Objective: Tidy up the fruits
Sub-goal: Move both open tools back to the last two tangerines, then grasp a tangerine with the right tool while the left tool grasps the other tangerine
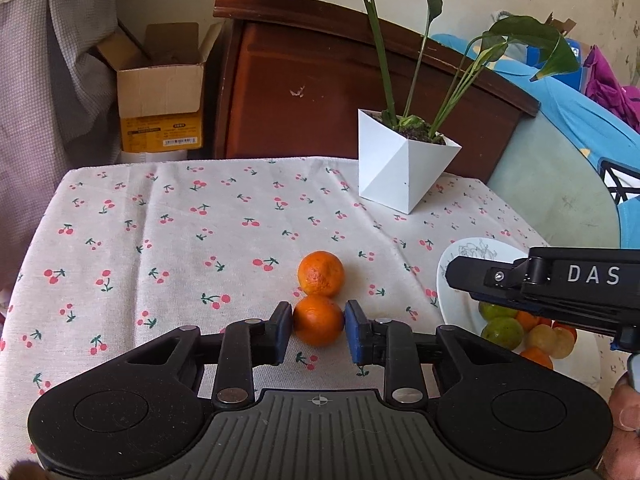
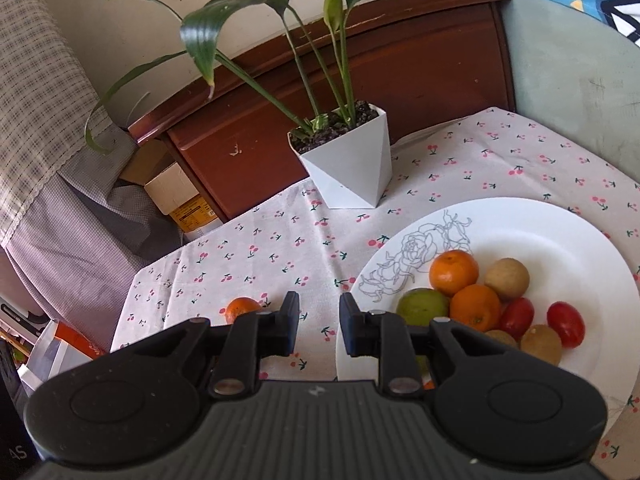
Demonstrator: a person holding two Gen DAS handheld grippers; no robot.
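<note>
Left gripper: the left gripper (image 1: 319,330) sits low over the cherry-print tablecloth (image 1: 160,240), its two pads closed against the sides of the near mandarin (image 1: 319,320).
Near mandarin: it rests on the cloth right between the left gripper's fingertips, touched by a pad on each side, roughly in the middle of the table's front half.
Far mandarin: a second mandarin (image 1: 321,273) lies just beyond the first and touches it; it is outside the jaws. In the right wrist view one mandarin (image 2: 242,309) peeks out past that gripper's left finger; which of the two it is cannot be told.
Right gripper: the right gripper (image 2: 319,326) is narrowed to a small gap with nothing between its fingers; only tablecloth and the plate's edge show through the gap. In the left wrist view its black body (image 1: 552,280) hangs over the plate.
Plate: a white plate (image 2: 560,232) with a line-drawn rose stands to the right of the two mandarins, apart from them.
Fruit on plate: two oranges (image 2: 454,272), a green fruit (image 2: 422,306), two red tomato-like fruits (image 2: 566,324) and brownish round fruits (image 2: 507,279) are bunched in the plate's near half.
Plant pot: a white angular pot (image 1: 400,172) with a leafy plant stands at the table's far edge, well behind the mandarins.
Hand: part of a person's hand (image 1: 626,404) shows at the right edge of the left wrist view.
</note>
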